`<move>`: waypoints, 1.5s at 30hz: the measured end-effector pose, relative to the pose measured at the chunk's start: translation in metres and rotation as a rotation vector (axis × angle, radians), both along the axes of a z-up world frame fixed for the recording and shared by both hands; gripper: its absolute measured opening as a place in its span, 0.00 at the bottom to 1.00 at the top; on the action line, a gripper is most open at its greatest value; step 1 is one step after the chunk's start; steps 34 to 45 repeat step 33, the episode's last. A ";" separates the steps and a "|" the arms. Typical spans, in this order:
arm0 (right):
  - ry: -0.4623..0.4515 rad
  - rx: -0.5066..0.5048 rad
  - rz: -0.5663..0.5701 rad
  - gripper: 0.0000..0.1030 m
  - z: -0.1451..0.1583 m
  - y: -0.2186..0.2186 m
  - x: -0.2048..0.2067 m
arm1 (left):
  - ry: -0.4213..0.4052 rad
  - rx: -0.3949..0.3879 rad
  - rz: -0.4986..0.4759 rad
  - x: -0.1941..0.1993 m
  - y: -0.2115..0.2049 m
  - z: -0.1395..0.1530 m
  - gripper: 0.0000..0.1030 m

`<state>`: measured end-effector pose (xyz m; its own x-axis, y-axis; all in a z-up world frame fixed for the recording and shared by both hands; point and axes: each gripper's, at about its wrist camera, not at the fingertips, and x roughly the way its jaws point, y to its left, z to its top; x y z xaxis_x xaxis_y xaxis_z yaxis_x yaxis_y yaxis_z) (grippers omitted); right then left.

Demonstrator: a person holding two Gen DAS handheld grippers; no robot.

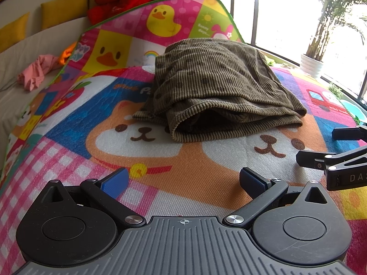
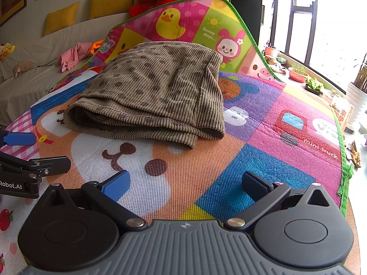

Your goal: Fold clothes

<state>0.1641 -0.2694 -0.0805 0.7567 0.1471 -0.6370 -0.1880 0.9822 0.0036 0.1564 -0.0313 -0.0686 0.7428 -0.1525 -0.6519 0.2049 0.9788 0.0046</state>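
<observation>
Left wrist view showed the left hand-held gripper [image 1: 183,182] spread wide and empty at the bottom of the frame, above the play mat [image 1: 206,178]. The olive corduroy garment [image 1: 218,87] lay folded in several layers at the frame's centre, apart from both tools. In the right wrist view the right hand-held gripper [image 2: 185,184] was likewise agape, holding nothing. The fold looked nearly complete; any next move would call for reaching forward to the near hem.

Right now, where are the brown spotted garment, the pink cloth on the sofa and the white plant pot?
brown spotted garment [image 2: 160,91], right wrist view, top layer.
pink cloth [image 1: 34,71], left wrist view, crumpled middle.
white plant pot [image 1: 310,65], left wrist view, ribbed side.
</observation>
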 end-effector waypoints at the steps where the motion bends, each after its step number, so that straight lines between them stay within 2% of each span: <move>1: 0.000 0.000 0.000 1.00 0.000 0.000 0.000 | 0.014 -0.004 -0.002 0.001 0.001 0.001 1.00; 5: 0.000 0.000 0.000 1.00 0.000 0.000 0.000 | 0.047 0.017 0.033 -0.002 -0.005 0.003 1.00; 8: 0.000 -0.001 0.000 1.00 0.000 0.000 0.000 | 0.043 0.012 0.065 -0.007 -0.008 0.003 1.00; 45: 0.000 0.000 0.001 1.00 0.000 -0.001 0.000 | 0.027 0.000 0.073 -0.008 -0.006 0.002 1.00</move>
